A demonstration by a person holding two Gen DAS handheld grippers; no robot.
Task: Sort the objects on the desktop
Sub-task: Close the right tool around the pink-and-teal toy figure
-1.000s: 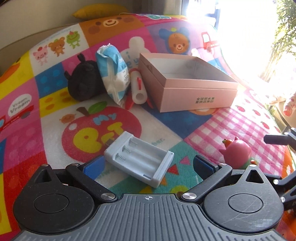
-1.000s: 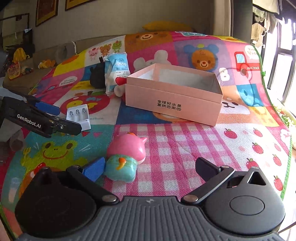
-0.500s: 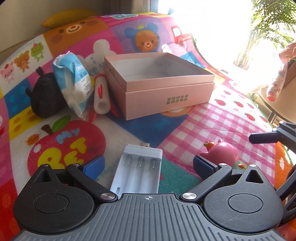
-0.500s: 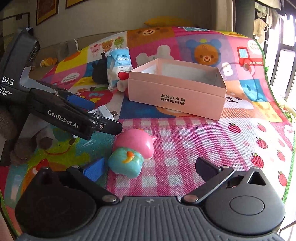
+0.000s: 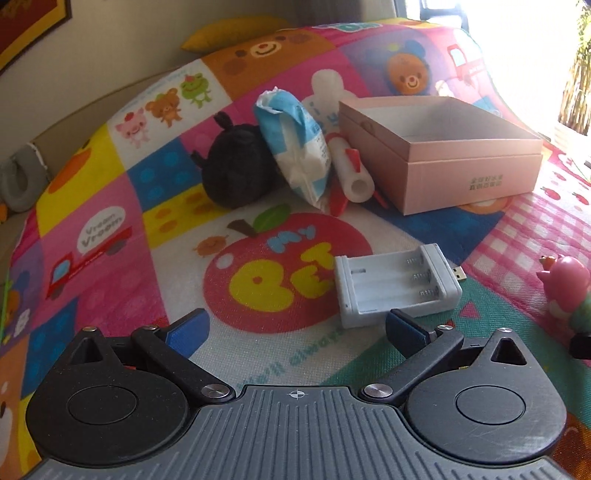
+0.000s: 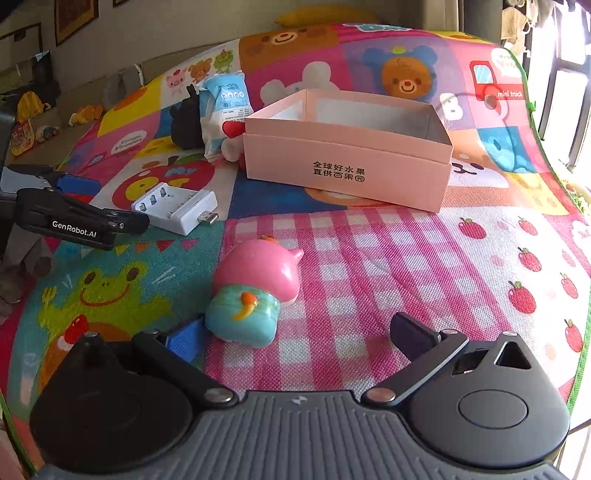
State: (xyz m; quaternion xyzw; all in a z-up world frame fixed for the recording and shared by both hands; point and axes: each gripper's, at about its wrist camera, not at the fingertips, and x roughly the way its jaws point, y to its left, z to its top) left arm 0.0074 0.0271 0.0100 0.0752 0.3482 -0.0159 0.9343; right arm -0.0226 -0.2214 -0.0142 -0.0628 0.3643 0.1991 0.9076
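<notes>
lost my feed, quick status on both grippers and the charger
Left gripper open, empty. Right gripper open, pink toy at its left finger. Battery charger on mat, unobstructed.

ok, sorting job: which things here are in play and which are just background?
In play:
- pink box, open
- white battery charger
- pink-and-teal toy
- blue-white packet
- black plush
- white tube with red parts
- left claw and right claw, both open

Background:
- play mat
- yellow cushion
- framed pictures on the wall
</notes>
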